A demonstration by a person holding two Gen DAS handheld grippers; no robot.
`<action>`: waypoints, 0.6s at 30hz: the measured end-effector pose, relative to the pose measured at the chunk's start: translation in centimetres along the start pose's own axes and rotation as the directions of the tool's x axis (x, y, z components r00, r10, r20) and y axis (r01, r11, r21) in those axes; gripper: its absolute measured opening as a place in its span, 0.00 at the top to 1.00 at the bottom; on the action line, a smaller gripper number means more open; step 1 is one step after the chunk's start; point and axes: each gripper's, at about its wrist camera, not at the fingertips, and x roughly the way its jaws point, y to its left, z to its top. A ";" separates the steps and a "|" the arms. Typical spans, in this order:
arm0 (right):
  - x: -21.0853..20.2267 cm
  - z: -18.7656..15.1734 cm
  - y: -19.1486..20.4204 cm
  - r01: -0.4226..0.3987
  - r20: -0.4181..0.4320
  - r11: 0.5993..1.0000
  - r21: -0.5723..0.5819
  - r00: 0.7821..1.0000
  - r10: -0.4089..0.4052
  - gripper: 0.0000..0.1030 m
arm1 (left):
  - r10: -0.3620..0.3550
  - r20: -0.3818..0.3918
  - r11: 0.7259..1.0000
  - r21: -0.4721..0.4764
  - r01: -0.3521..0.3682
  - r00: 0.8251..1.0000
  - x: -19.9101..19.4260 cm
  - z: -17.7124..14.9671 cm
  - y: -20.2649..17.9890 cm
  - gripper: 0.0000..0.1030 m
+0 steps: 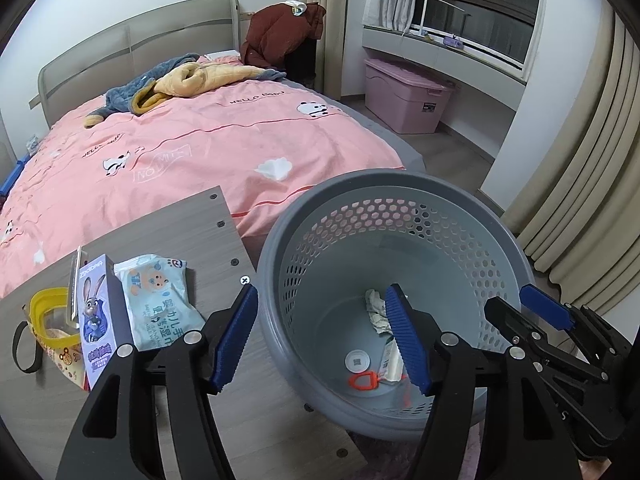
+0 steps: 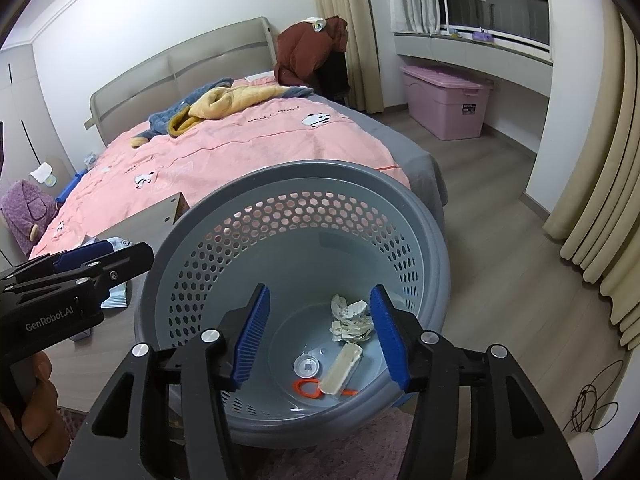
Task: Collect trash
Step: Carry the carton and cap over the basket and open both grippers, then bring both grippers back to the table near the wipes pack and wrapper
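- My left gripper hangs over the near rim of the gray basket, jaws apart, nothing in them.
- My right gripper is the same, open and empty above the basket.
- Trash sits at the bottom: crumpled paper, a pale wrapper, an orange ring.
- A wipes pack lies on the table beside it.

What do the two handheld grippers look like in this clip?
Both are black plastic linkage frames with silver round pivot bolts and blue ribbed pads on the fingers. The left gripper carries white "GenRobot.AI" lettering on its body, visible from the right wrist view. The right gripper matches it.
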 end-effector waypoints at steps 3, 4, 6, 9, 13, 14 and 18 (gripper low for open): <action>-0.1 0.0 0.2 0.000 0.002 1.000 0.000 1.000 0.000 0.47 | 0.005 0.003 1.000 -0.010 -0.005 1.000 -0.3 -0.2 0.4 0.38; -0.1 -0.1 0.2 0.001 0.003 1.000 0.000 1.000 -0.001 0.46 | 0.006 0.004 1.000 -0.014 -0.006 1.000 -0.3 -0.3 0.5 0.38; -0.2 -0.2 0.4 0.002 0.005 1.000 -0.001 1.000 -0.002 0.45 | 0.009 0.005 1.000 -0.021 -0.009 1.000 -0.5 -0.3 0.8 0.38; -0.4 -0.3 0.7 0.001 0.007 1.000 -0.001 1.000 -0.001 0.42 | 0.016 0.009 0.999 -0.029 -0.015 1.000 -0.8 -0.6 1.4 0.37; -0.5 -0.5 1.4 -0.001 0.009 1.000 -0.008 1.000 0.001 0.39 | 0.024 0.016 0.999 -0.045 -0.024 1.000 -1.2 -1.1 2.3 0.37; -0.5 -0.6 1.6 -0.002 0.010 1.000 -0.010 1.000 0.002 0.38 | 0.027 0.018 0.998 -0.050 -0.026 0.999 -1.4 -1.2 2.6 0.37; -0.8 -0.7 2.5 -0.007 0.014 1.000 -0.025 1.000 0.007 0.34 | 0.042 0.029 0.997 -0.068 -0.040 0.999 -2.2 -1.8 3.6 0.37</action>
